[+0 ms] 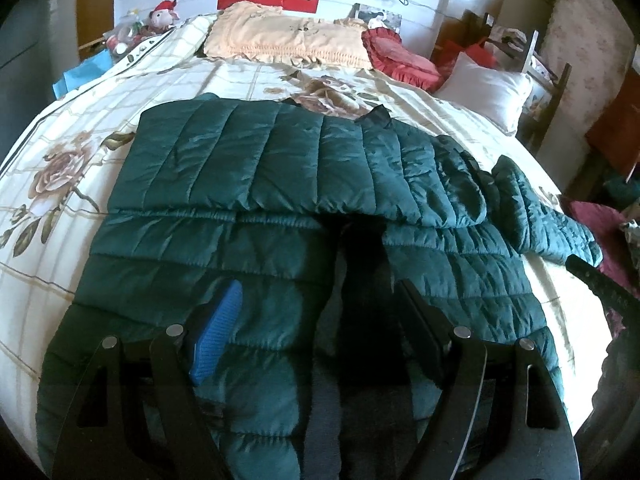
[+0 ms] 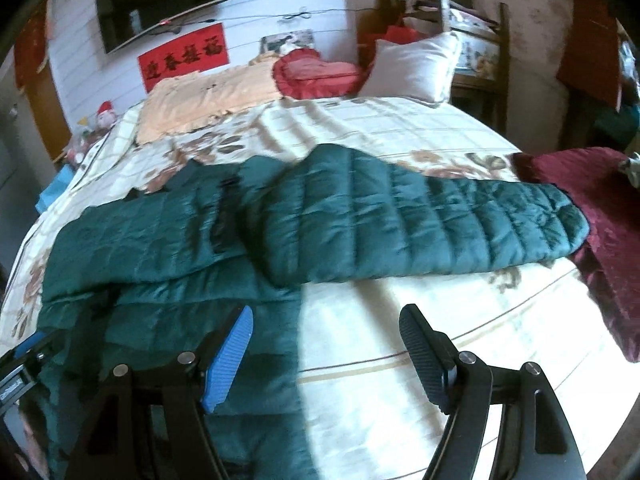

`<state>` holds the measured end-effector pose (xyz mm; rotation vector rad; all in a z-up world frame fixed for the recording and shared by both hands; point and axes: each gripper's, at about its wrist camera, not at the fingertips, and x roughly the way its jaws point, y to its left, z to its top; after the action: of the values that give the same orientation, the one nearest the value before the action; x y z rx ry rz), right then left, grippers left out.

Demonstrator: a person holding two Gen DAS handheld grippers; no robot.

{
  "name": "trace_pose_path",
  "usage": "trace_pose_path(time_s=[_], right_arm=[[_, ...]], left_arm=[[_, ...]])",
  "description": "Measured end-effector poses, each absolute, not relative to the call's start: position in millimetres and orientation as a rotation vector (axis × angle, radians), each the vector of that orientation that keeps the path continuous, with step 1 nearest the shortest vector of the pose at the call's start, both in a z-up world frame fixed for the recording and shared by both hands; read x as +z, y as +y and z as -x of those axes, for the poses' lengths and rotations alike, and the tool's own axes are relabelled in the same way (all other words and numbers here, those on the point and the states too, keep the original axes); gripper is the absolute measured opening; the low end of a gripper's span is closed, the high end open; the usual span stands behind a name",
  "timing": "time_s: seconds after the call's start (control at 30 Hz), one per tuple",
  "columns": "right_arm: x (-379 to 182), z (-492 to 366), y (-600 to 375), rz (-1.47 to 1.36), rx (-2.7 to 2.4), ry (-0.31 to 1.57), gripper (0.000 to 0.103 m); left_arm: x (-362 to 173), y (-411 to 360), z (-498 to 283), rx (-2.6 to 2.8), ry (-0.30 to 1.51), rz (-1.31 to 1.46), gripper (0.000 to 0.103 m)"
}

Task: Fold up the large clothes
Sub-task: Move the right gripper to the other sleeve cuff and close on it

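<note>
A dark green quilted puffer jacket lies spread on the bed, front up, its dark zipper opening running toward me. One sleeve is folded across the chest; the other sleeve stretches out to the right. My left gripper is open, low over the jacket's hem, its blue pad resting on the fabric. My right gripper is open and empty, above the jacket's right edge and the bare bedspread.
The bed has a cream floral bedspread. Pillows lie at the head: peach, red, white. A maroon cloth lies at the bed's right edge. Wooden furniture stands to the right.
</note>
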<state>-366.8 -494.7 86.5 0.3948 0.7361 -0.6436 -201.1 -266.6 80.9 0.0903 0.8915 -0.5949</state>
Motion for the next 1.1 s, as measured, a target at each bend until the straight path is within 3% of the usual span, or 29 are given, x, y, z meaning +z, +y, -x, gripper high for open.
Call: trace_pose_path(time_s=[0.8, 1.1], right_arm=[[44, 475, -708, -0.692, -1.133, 0.664, 0.074], [29, 479, -747, -0.813, -1.102, 0.586, 0.074]], left_arm=[[62, -269, 197, -0.609, 0.959, -0.073, 0.079], [58, -272, 195, -0.606, 0.968, -0.094, 0.079]])
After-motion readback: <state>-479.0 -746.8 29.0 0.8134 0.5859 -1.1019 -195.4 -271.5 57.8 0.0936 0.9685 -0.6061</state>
